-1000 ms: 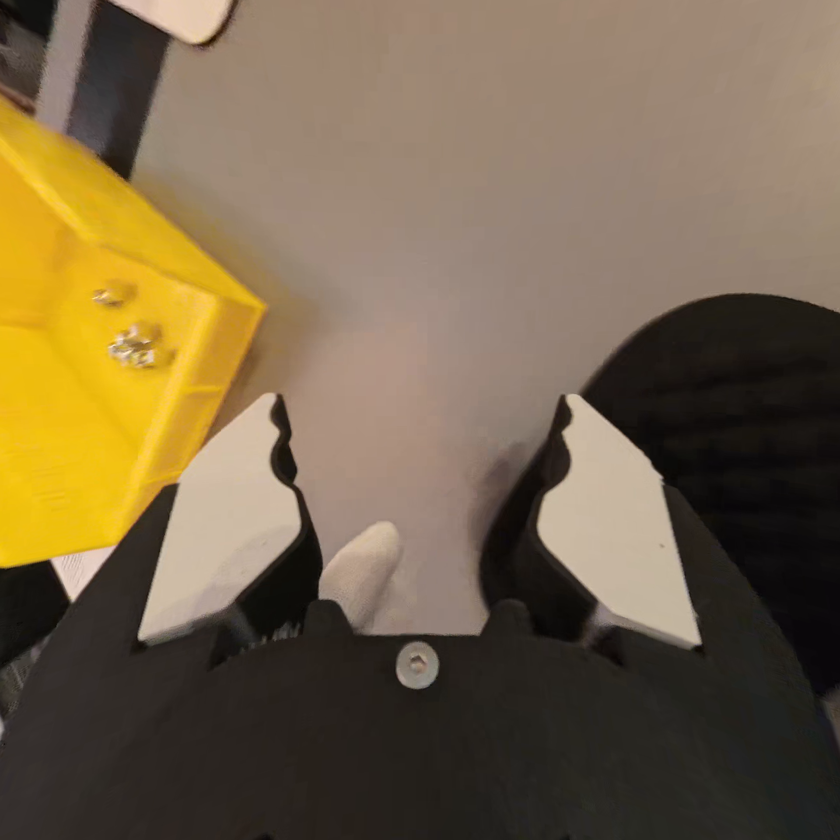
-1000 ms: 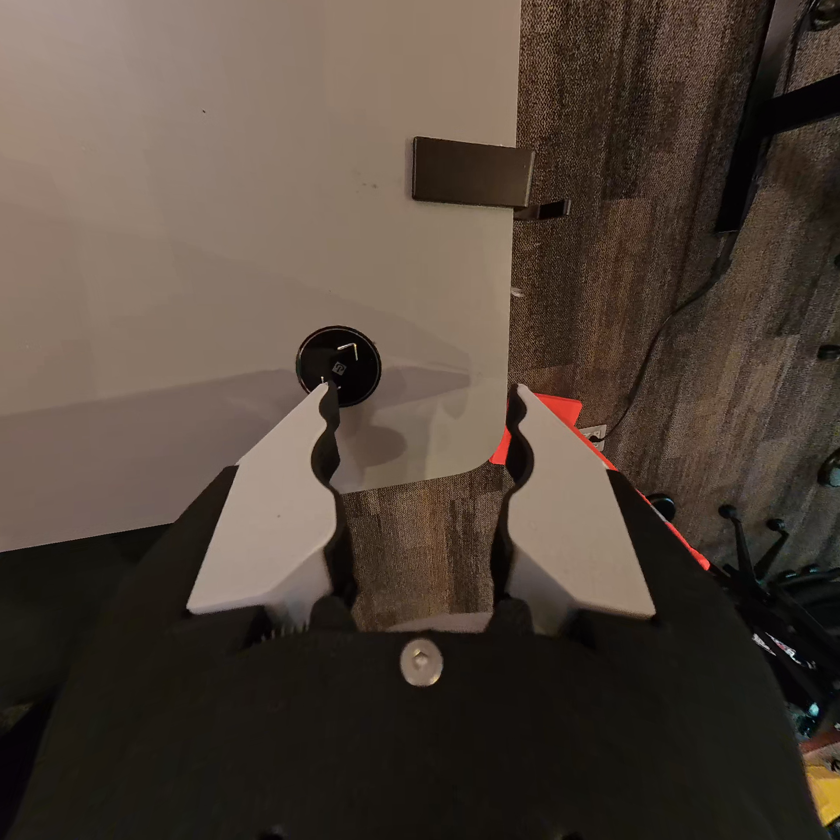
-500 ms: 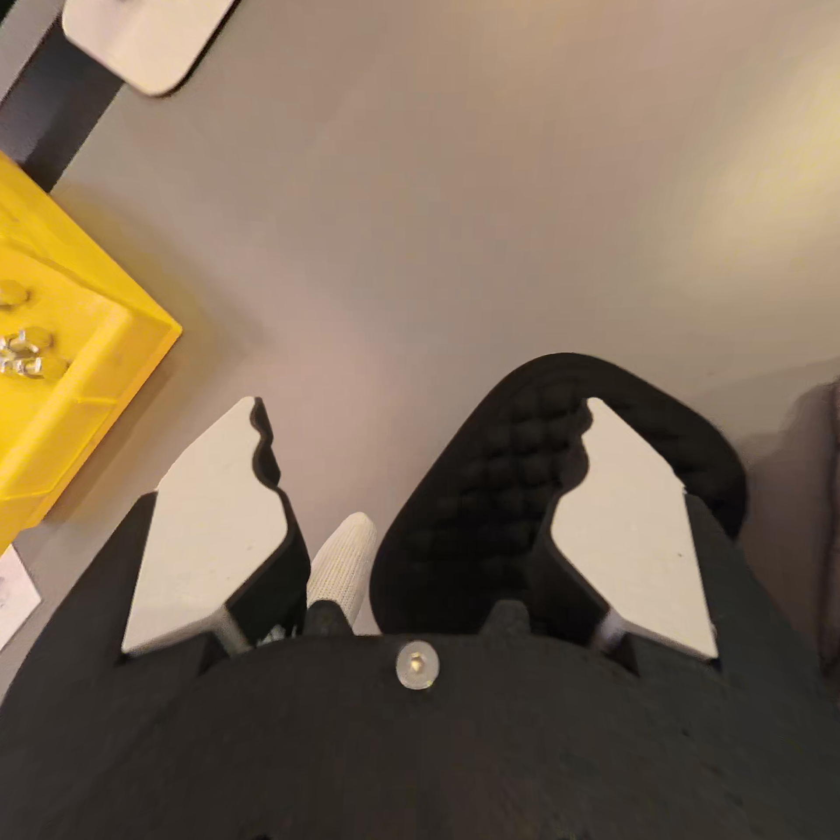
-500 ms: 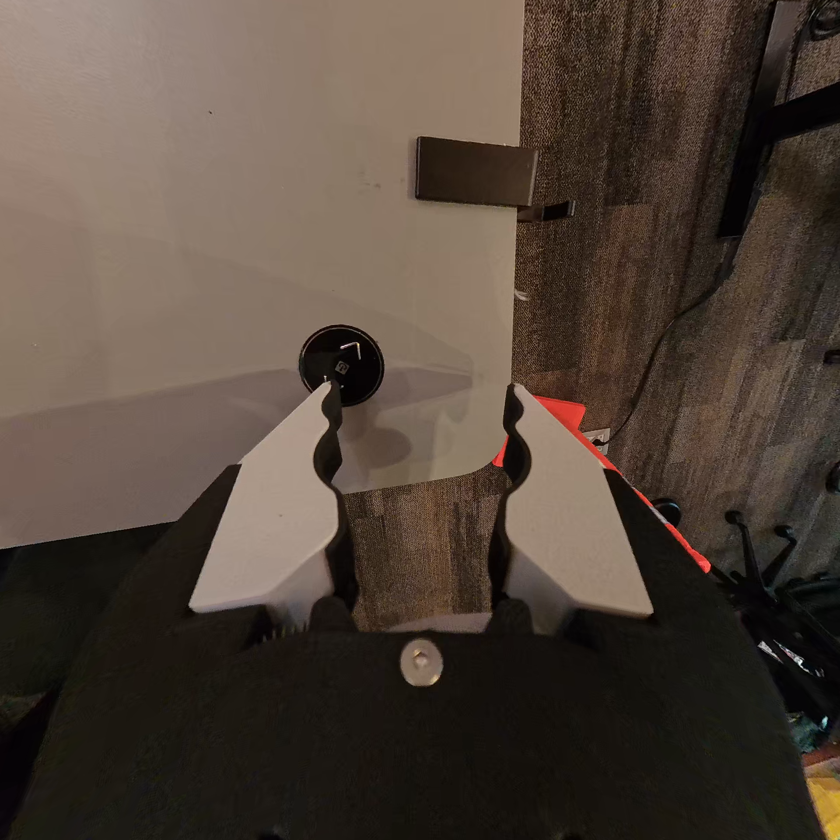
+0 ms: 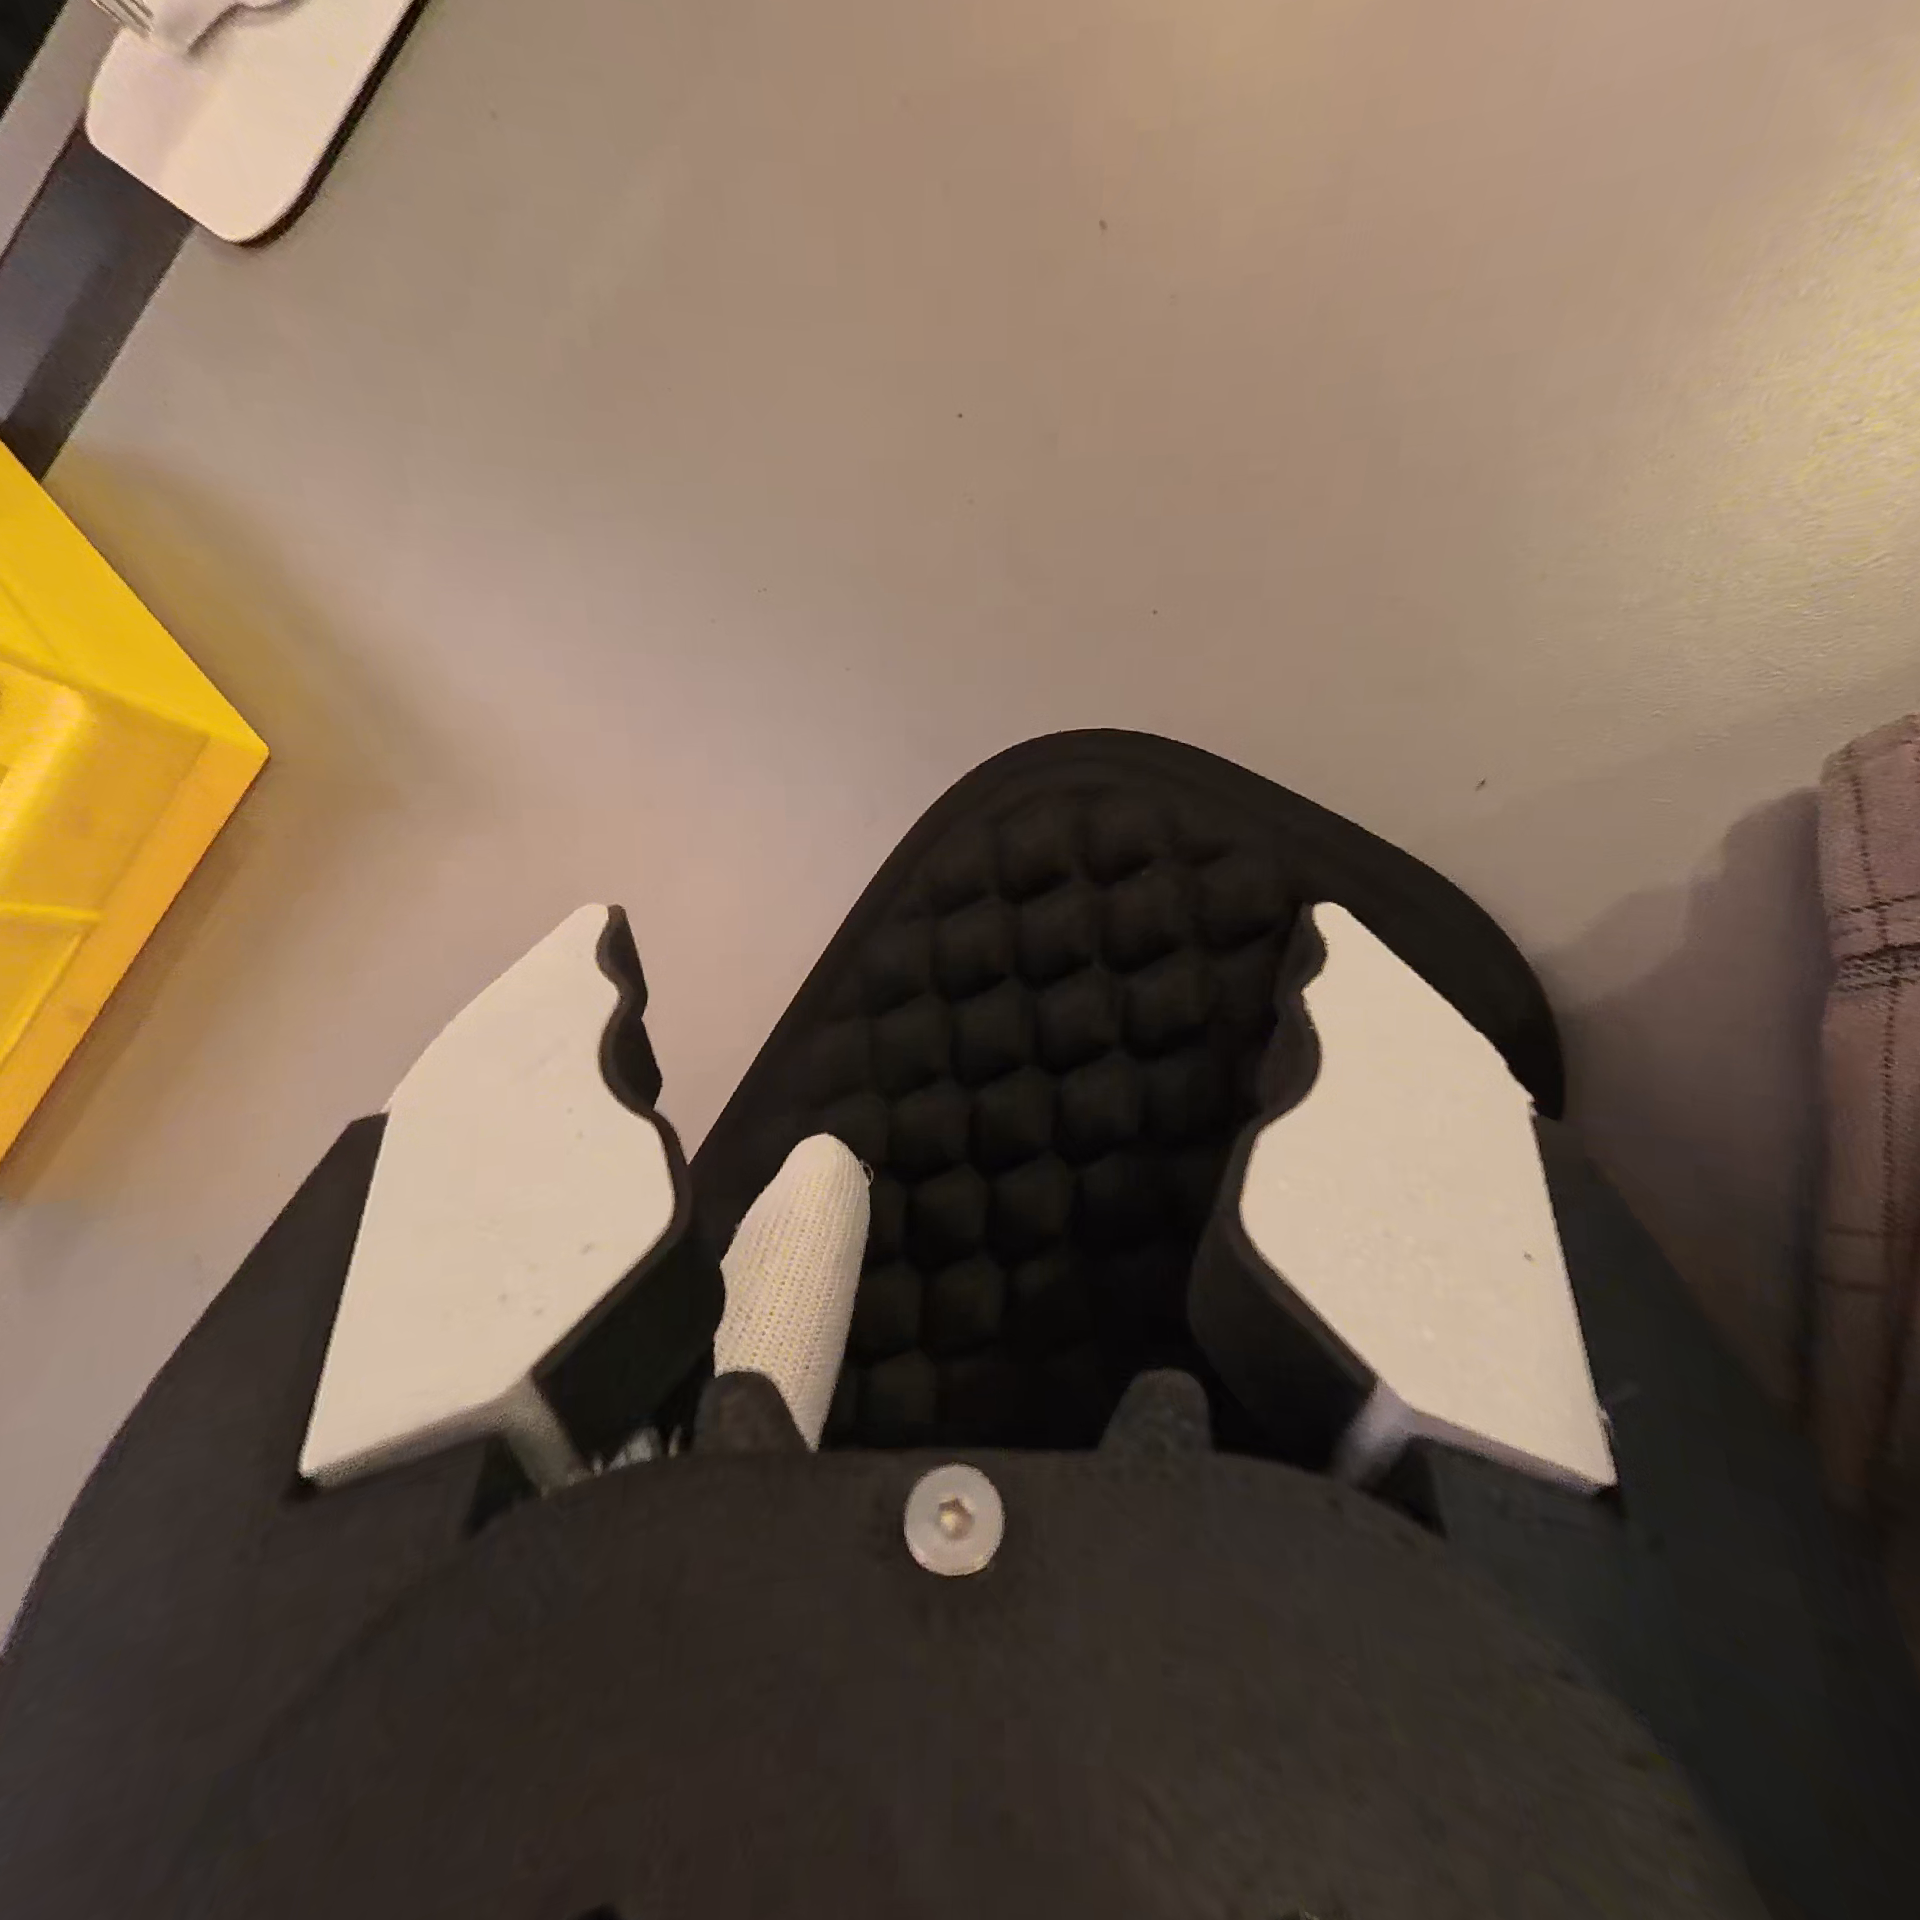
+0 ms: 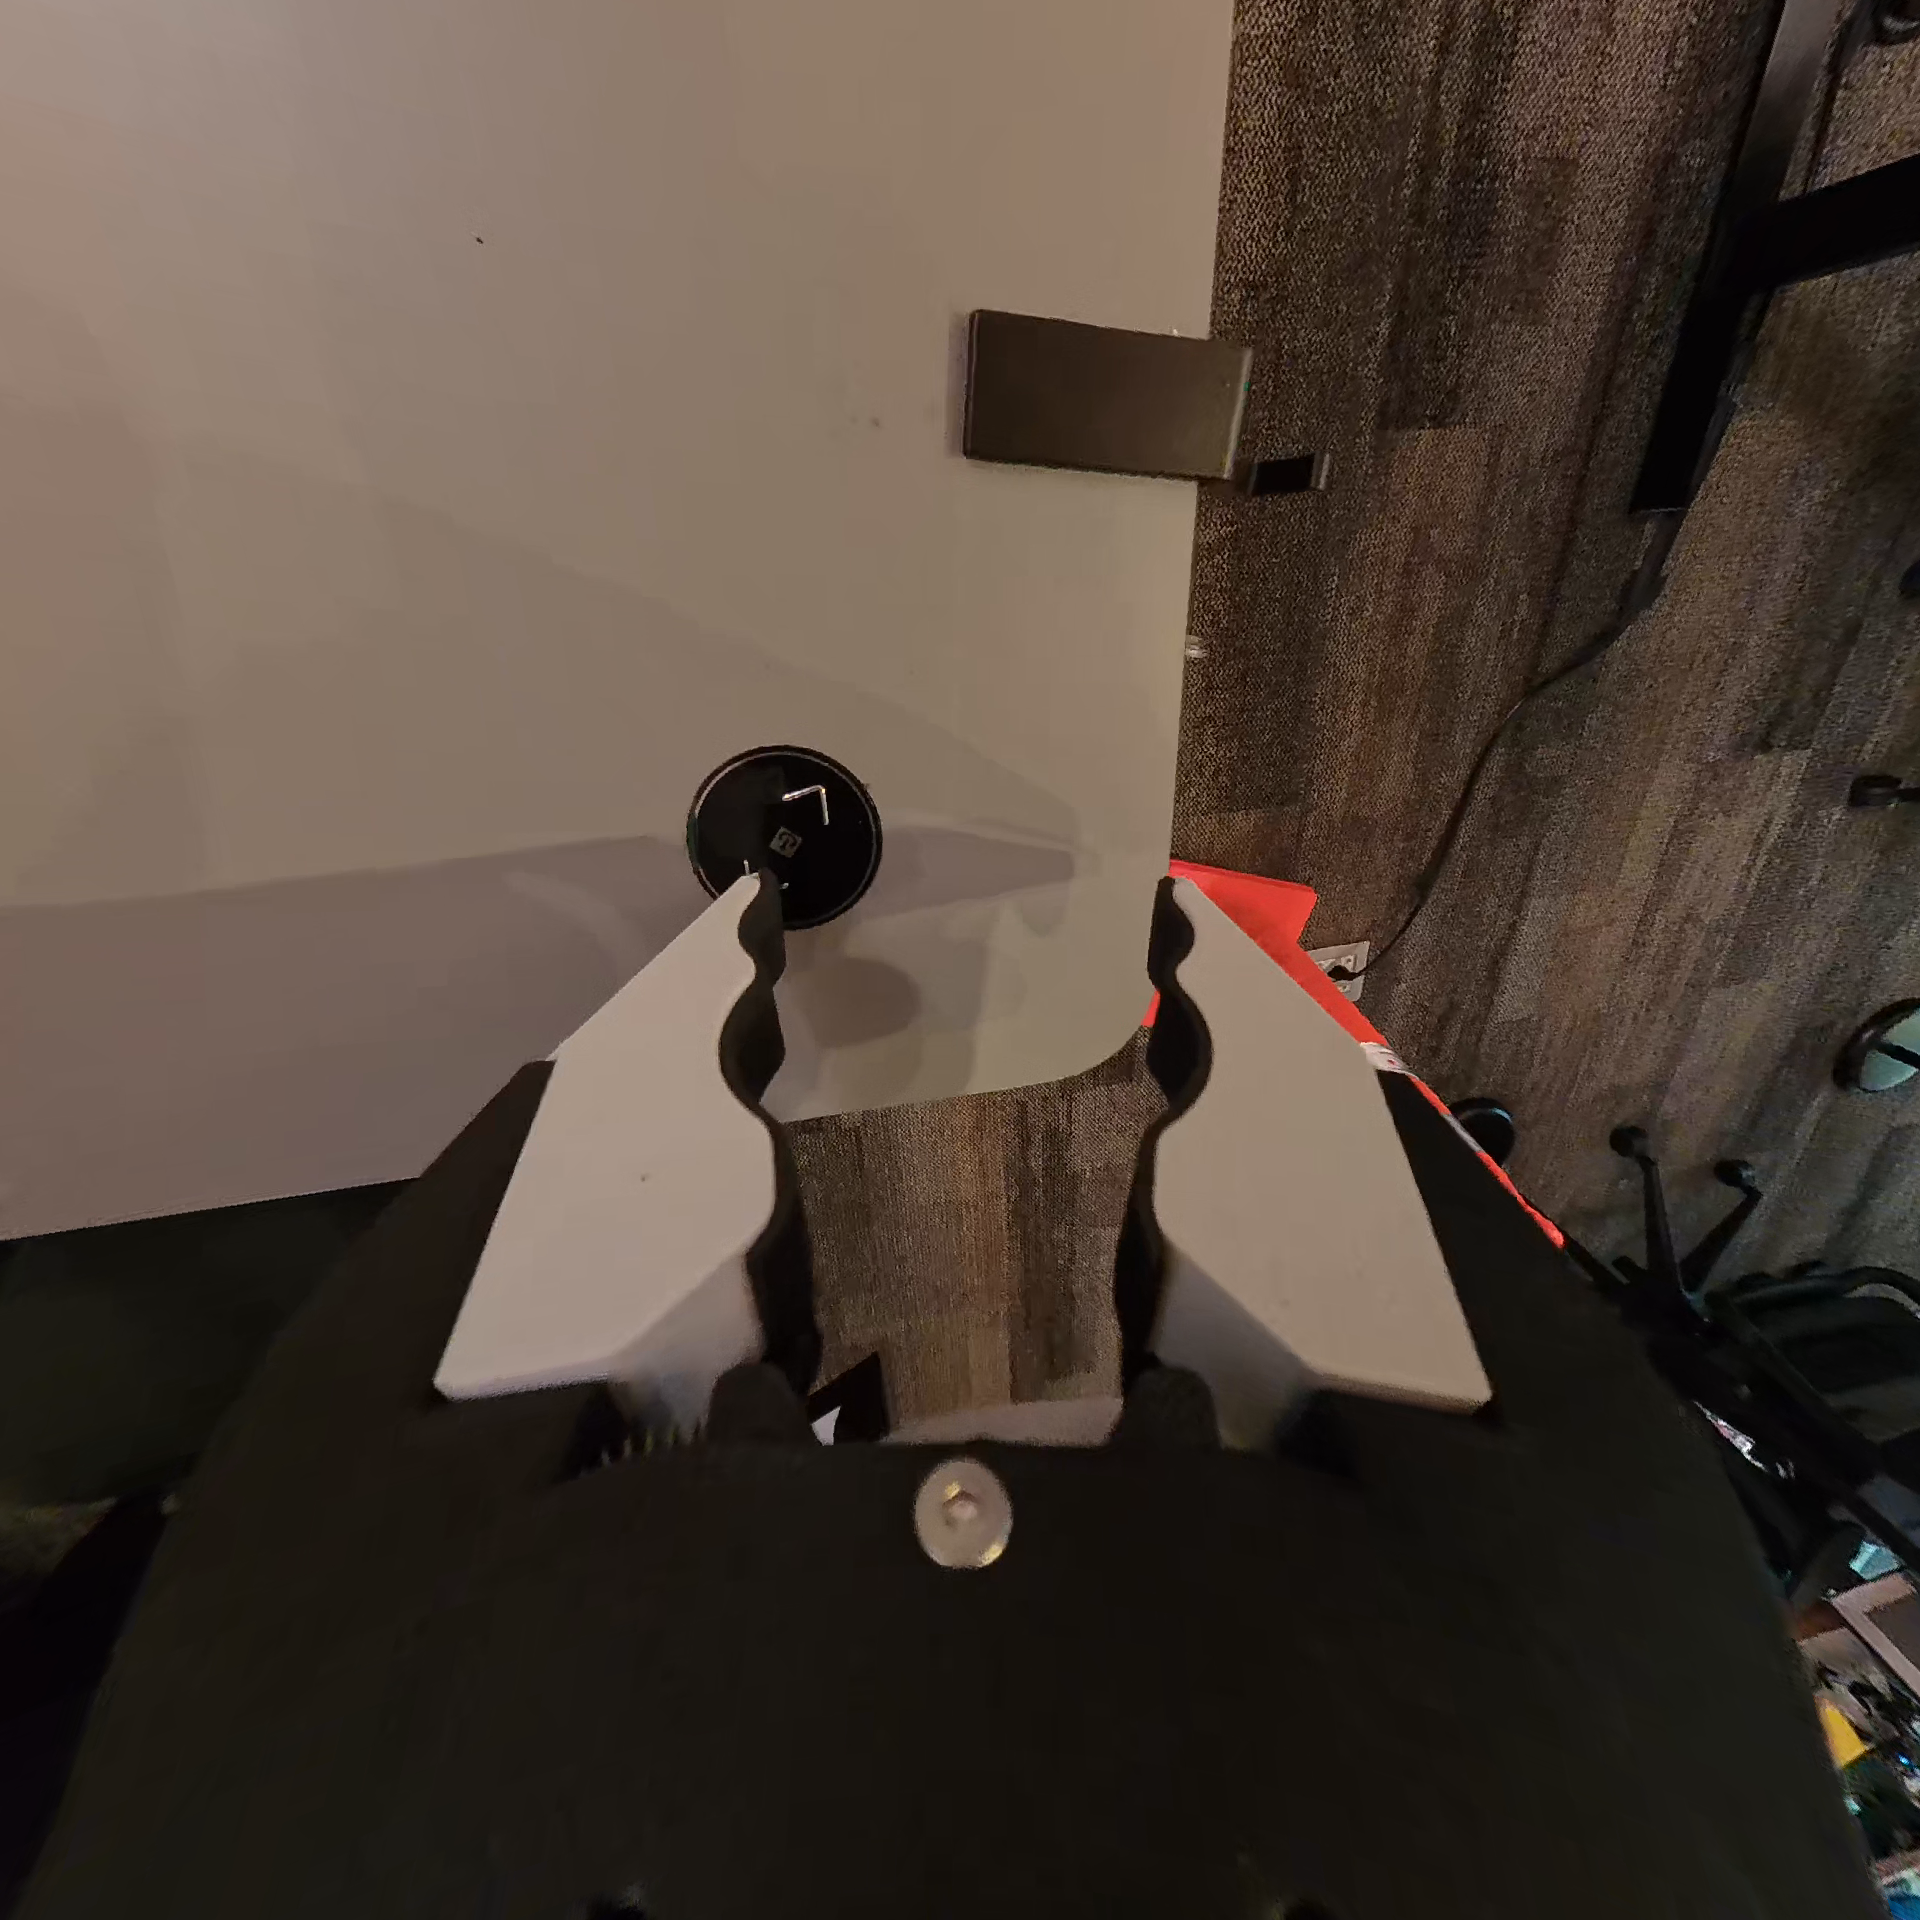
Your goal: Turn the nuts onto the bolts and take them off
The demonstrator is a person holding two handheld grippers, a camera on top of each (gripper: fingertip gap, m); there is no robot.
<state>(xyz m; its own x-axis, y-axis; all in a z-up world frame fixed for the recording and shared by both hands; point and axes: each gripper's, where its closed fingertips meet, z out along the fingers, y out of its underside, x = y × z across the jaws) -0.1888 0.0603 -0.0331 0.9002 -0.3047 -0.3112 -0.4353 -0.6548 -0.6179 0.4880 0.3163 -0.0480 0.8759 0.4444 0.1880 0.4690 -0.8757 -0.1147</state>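
Observation:
My left gripper [image 5: 961, 920] is open and empty, held above the grey table [image 5: 1039, 416]. A black padded mat with a honeycomb surface [image 5: 1091, 997] lies under and between its fingers. A white-gloved fingertip [image 5: 800, 1247] shows between the jaws near their base. A yellow bin [image 5: 94, 862] sits at the left edge; no nuts or bolts show in it now. My right gripper [image 6: 961, 888] is open and empty, over the table's corner [image 6: 935, 1039]. No nuts or bolts are in the right wrist view.
A white flat pad [image 5: 239, 104] lies at the far left of the table. A checked cloth [image 5: 1870, 987] hangs at the right edge. A black round disc [image 6: 784, 831] is set in the table by a dark rectangular block [image 6: 1107, 395]. Beyond the edge lie carpet, a red object [image 6: 1257, 914] and chair bases. Across from one pair of fingers to the other is roughly 75 centimeters.
The left gripper has swung to the right: the yellow bin slid out to the left, its nuts left the view, and the black mat came under the jaws. The right gripper barely moved.

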